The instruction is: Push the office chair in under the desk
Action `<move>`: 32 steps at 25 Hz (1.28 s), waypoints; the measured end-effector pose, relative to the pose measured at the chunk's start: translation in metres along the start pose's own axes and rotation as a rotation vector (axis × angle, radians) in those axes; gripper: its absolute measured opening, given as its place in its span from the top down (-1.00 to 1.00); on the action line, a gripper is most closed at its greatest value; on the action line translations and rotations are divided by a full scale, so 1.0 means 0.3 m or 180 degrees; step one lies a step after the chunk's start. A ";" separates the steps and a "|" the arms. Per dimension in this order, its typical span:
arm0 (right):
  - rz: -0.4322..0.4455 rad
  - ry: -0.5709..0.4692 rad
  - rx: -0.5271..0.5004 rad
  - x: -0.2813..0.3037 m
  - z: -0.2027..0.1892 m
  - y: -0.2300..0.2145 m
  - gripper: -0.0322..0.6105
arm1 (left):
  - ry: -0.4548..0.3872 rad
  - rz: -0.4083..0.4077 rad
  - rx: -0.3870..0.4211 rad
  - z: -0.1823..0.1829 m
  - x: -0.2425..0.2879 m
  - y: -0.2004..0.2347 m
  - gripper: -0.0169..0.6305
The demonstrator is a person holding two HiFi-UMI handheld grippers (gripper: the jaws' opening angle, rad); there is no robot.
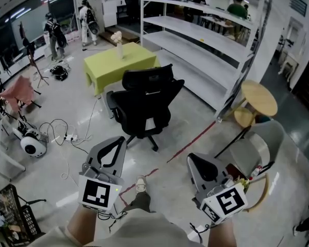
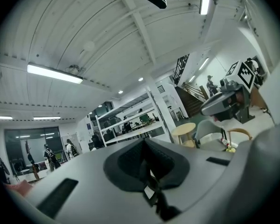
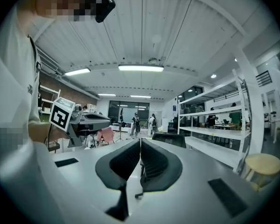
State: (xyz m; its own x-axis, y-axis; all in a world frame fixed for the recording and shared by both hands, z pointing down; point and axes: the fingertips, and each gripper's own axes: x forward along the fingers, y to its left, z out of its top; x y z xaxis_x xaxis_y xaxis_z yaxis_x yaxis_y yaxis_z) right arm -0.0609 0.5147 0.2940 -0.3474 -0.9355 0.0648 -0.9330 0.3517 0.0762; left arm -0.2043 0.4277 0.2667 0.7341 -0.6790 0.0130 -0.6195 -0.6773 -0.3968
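A black office chair [image 1: 147,104] stands on the floor a little way out from a desk covered in a yellow-green cloth [image 1: 121,63], with its backrest towards me. My left gripper [image 1: 118,140] is held low in front of me, short of the chair, shut and empty. My right gripper [image 1: 194,159] is beside it to the right, also shut with nothing between its pads. In the right gripper view the jaws [image 3: 140,157] meet, and the chair's backrest top [image 3: 170,139] shows just beyond them. The left gripper view points upward at the ceiling, its jaws [image 2: 147,164] closed.
White shelving [image 1: 195,35] runs along the right of the chair. A round wooden stool [image 1: 258,98] and a grey chair [image 1: 257,148] stand at right. Cables and a power strip [image 1: 67,137] lie on the floor at left, near a white round device [image 1: 33,147]. People stand at the back.
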 end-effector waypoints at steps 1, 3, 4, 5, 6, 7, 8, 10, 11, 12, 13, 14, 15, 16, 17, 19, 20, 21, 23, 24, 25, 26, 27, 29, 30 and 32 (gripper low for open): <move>-0.0007 0.0014 0.0007 0.009 -0.007 -0.008 0.86 | 0.0001 -0.0020 0.0020 -0.006 0.009 -0.004 0.93; -0.0031 0.0030 0.0026 0.031 -0.019 -0.026 0.86 | 0.0000 -0.0031 0.0054 -0.019 0.027 0.001 0.93; -0.0043 0.0032 0.0029 0.046 -0.023 -0.036 0.86 | 0.0003 -0.0028 0.0058 -0.028 0.038 0.008 0.93; -0.0051 0.0036 0.0022 0.065 -0.027 -0.047 0.86 | 0.0009 -0.0028 0.0056 -0.039 0.052 0.018 0.93; -0.0055 0.0045 0.0008 0.086 -0.030 -0.058 0.86 | 0.0019 -0.0032 0.0056 -0.051 0.069 0.028 0.93; -0.0057 0.0060 -0.0008 0.109 -0.033 -0.070 0.86 | 0.0034 -0.0040 0.0061 -0.064 0.088 0.038 0.93; -0.0057 0.0076 -0.0020 0.132 -0.036 -0.083 0.86 | 0.0050 -0.0048 0.0071 -0.078 0.108 0.049 0.92; -0.0053 0.0103 -0.0024 0.178 -0.043 -0.110 0.86 | 0.0077 -0.0058 0.0074 -0.103 0.150 0.072 0.93; -0.0050 0.0114 -0.0020 0.201 -0.047 -0.126 0.86 | 0.0086 -0.0057 0.0063 -0.115 0.174 0.085 0.93; -0.0047 0.0129 -0.0019 0.227 -0.054 -0.142 0.86 | 0.0094 -0.0055 0.0050 -0.127 0.199 0.099 0.93; -0.0043 0.0148 -0.0021 0.254 -0.061 -0.160 0.86 | 0.0102 -0.0053 0.0042 -0.140 0.227 0.115 0.93; -0.0036 0.0169 -0.0027 0.285 -0.067 -0.178 0.86 | 0.0115 -0.0053 0.0043 -0.153 0.257 0.133 0.93; -0.0025 0.0192 -0.0037 0.318 -0.073 -0.195 0.86 | 0.0134 -0.0056 0.0053 -0.167 0.287 0.151 0.93; -0.0013 0.0215 -0.0049 0.352 -0.078 -0.212 0.86 | 0.0152 -0.0063 0.0067 -0.181 0.319 0.170 0.93; -0.0004 0.0238 -0.0061 0.386 -0.081 -0.231 0.86 | 0.0153 -0.0074 0.0078 -0.192 0.351 0.187 0.93; -0.0009 0.0267 -0.0073 0.452 -0.085 -0.273 0.86 | 0.0093 -0.0097 0.0074 -0.204 0.417 0.223 0.93; -0.0026 0.0265 -0.0069 0.486 -0.084 -0.297 0.86 | 0.0059 -0.0099 0.0061 -0.208 0.449 0.245 0.93; -0.0048 0.0256 -0.0061 0.521 -0.080 -0.321 0.87 | 0.0043 -0.0092 0.0050 -0.215 0.480 0.271 0.93; -0.0070 0.0250 -0.0056 0.593 -0.072 -0.372 0.87 | 0.0058 -0.0067 0.0047 -0.235 0.544 0.328 0.93; -0.0072 0.0259 -0.0067 0.631 -0.068 -0.397 0.87 | 0.0077 -0.0061 0.0054 -0.249 0.578 0.355 0.93; -0.0073 0.0269 -0.0083 0.669 -0.063 -0.422 0.87 | 0.0104 -0.0063 0.0067 -0.264 0.612 0.381 0.93; -0.0076 0.0278 -0.0101 0.709 -0.058 -0.447 0.87 | 0.0140 -0.0069 0.0085 -0.281 0.647 0.408 0.93; -0.0078 0.0285 -0.0115 0.748 -0.054 -0.471 0.87 | 0.0180 -0.0072 0.0109 -0.300 0.682 0.435 0.92; -0.0080 0.0299 -0.0127 0.829 -0.052 -0.516 0.87 | 0.0229 -0.0067 0.0150 -0.334 0.745 0.491 0.92; -0.0080 0.0312 -0.0135 0.871 -0.054 -0.537 0.87 | 0.0234 -0.0063 0.0158 -0.350 0.774 0.520 0.93; -0.0082 0.0351 -0.0179 0.951 -0.062 -0.577 0.87 | 0.0244 -0.0055 0.0144 -0.382 0.827 0.575 0.92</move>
State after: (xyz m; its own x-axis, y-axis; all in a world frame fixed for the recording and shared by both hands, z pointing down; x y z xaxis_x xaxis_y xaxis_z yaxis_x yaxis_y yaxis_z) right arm 0.0031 0.1876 0.3177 -0.3079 -0.9360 0.1708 -0.9337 0.3317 0.1348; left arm -0.1610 0.1100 0.3065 0.7200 -0.6882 0.0898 -0.5924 -0.6768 -0.4370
